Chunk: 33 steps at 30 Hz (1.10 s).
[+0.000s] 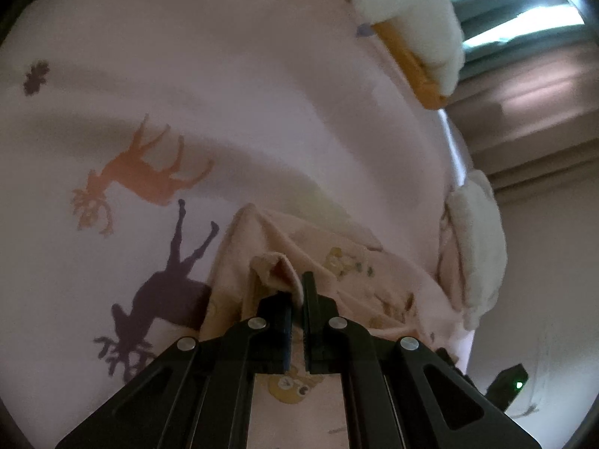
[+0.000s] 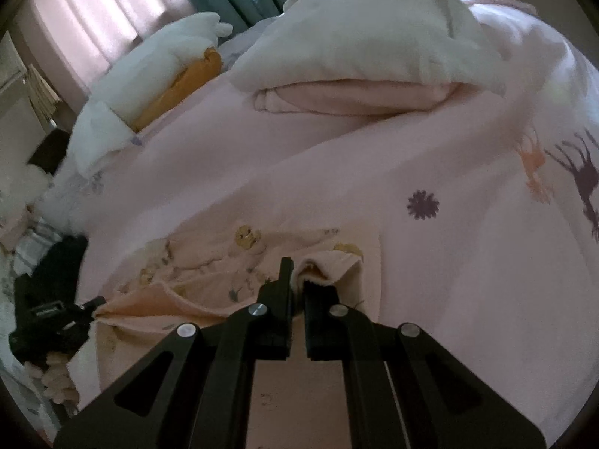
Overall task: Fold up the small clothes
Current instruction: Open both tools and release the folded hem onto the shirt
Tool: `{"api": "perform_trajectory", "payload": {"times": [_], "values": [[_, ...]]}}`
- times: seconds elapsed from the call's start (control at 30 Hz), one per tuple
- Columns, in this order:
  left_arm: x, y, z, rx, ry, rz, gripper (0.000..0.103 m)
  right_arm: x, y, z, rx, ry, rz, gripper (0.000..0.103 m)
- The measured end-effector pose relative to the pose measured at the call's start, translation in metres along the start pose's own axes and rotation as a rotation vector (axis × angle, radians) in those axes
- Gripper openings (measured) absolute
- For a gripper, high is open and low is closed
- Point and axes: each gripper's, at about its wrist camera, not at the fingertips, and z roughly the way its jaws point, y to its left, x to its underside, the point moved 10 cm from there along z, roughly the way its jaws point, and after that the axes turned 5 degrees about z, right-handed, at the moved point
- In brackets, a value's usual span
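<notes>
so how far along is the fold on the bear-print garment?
Done: both corners are picked up. The left gripper and the right gripper are each shut on an edge of the small peach garment.
In hand: the garment stretches between the two grippers over the pink bedsheet, part of it resting on the sheet.
Left: no finished crease shows; the cloth looks rumpled, so laying it flat and folding remain.

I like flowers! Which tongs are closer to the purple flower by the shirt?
Right. The right tongs sit just left of the purple flower; the left tongs are across the shirt.
</notes>
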Motion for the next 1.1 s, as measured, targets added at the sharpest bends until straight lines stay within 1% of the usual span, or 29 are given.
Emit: {"api": "perform_trajectory", "payload": {"times": [0.07, 0.1, 0.13, 0.17, 0.2, 0.23, 0.27, 0.3, 0.33, 0.37, 0.4, 0.43, 0.47, 0.5, 0.57, 0.63, 0.7, 0.73, 0.77, 0.8, 0.83, 0.87, 0.9, 0.93, 0.97, 1.0, 1.03, 1.07, 1.1], "values": [[-0.002, 0.004, 0.008, -0.044, 0.004, 0.012, 0.002, 0.002, -0.003, 0.006, 0.017, 0.009, 0.001, 0.007], [-0.001, 0.004, 0.014, -0.071, 0.030, 0.027, 0.002, 0.004, -0.005, 0.009, 0.017, 0.013, 0.015, 0.009], [0.001, 0.003, 0.018, -0.081, 0.052, 0.043, 0.002, 0.005, -0.005, 0.010, 0.012, 0.018, 0.027, 0.010], [0.001, 0.001, 0.016, -0.086, 0.051, 0.066, 0.002, 0.005, -0.004, 0.010, 0.004, 0.025, 0.033, 0.013], [0.000, -0.001, 0.013, -0.092, 0.048, 0.080, 0.002, 0.006, -0.002, 0.009, -0.002, 0.029, 0.024, 0.014], [0.000, -0.003, 0.009, -0.103, 0.049, 0.102, 0.002, 0.005, 0.000, 0.005, 0.013, 0.026, 0.003, 0.014], [0.000, -0.006, 0.004, -0.121, 0.056, 0.132, 0.007, 0.005, 0.002, 0.002, 0.028, 0.020, -0.010, 0.019], [0.000, -0.009, -0.001, -0.144, 0.062, 0.151, 0.022, 0.002, 0.004, -0.005, 0.054, 0.008, -0.026, 0.023], [-0.001, -0.010, -0.006, -0.159, 0.060, 0.156, 0.033, 0.000, 0.006, -0.009, 0.063, 0.005, -0.021, 0.043], [-0.002, -0.014, -0.014, -0.155, 0.041, 0.151, 0.053, -0.002, 0.008, -0.017, 0.058, -0.004, 0.001, 0.067], [-0.002, -0.017, -0.020, -0.145, 0.022, 0.148, 0.064, -0.004, 0.009, -0.021, 0.046, -0.015, 0.020, 0.081], [0.000, -0.024, -0.029, -0.125, 0.002, 0.156, 0.066, -0.006, 0.013, -0.031, 0.006, -0.029, 0.044, 0.082], [0.003, -0.027, -0.034, -0.109, 0.000, 0.169, 0.066, -0.007, 0.020, -0.039, -0.039, -0.028, 0.051, 0.082], [0.008, -0.035, -0.038, -0.092, 0.011, 0.189, 0.066, -0.007, 0.024, -0.045, -0.060, -0.022, 0.051, 0.081], [0.019, -0.047, -0.042, -0.080, 0.048, 0.220, 0.066, -0.005, 0.029, -0.053, -0.052, -0.022, 0.037, 0.080], [0.027, -0.054, -0.045, -0.078, 0.043, 0.246, 0.066, -0.004, 0.034, -0.059, -0.023, -0.031, 0.001, 0.078], [0.034, -0.060, -0.045, -0.090, 0.034, 0.281, 0.066, 0.003, 0.039, -0.062, -0.007, -0.025, -0.053, 0.070], [0.038, -0.062, -0.045, -0.088, 0.033, 0.299, 0.066, 0.008, 0.039, -0.061, 0.002, -0.015, -0.064, 0.067], [0.044, -0.063, -0.041, -0.094, 0.040, 0.322, 0.065, 0.012, 0.040, -0.058, 0.011, -0.001, -0.075, 0.061], [0.046, -0.061, -0.040, -0.096, 0.047, 0.334, 0.063, 0.018, 0.041, -0.055, 0.010, 0.014, -0.091, 0.055], [0.050, -0.059, -0.035, -0.109, 0.048, 0.349, 0.062, 0.026, 0.043, -0.051, -0.001, 0.027, -0.114, 0.052], [0.052, -0.056, -0.031, -0.136, 0.039, 0.358, 0.056, 0.030, 0.044, -0.045, -0.002, 0.037, -0.131, 0.049], [0.052, -0.052, -0.027, -0.163, 0.028, 0.369, 0.049, 0.037, 0.042, -0.037, 0.020, 0.054, -0.141, 0.043], [0.051, -0.049, -0.023, -0.188, 0.019, 0.388, 0.045, 0.041, 0.039, -0.031, 0.036, 0.066, -0.138, 0.039], [0.050, -0.044, -0.015, -0.222, 0.009, 0.418, 0.037, 0.045, 0.035, -0.025, 0.044, 0.079, -0.123, 0.035], [0.049, -0.040, -0.011, -0.246, -0.002, 0.439, 0.030, 0.047, 0.033, -0.023, 0.038, 0.084, -0.111, 0.034], [0.048, -0.034, -0.009, -0.276, -0.020, 0.444, 0.027, 0.049, 0.028, -0.017, 0.023, 0.089, -0.083, 0.034], [0.046, -0.027, -0.005, -0.310, -0.037, 0.436, 0.023, 0.050, 0.025, -0.014, 0.021, 0.093, -0.060, 0.034], [0.045, -0.021, -0.002, -0.330, -0.043, 0.415, 0.016, 0.051, 0.022, -0.012, 0.028, 0.096, -0.044, 0.034]]}}
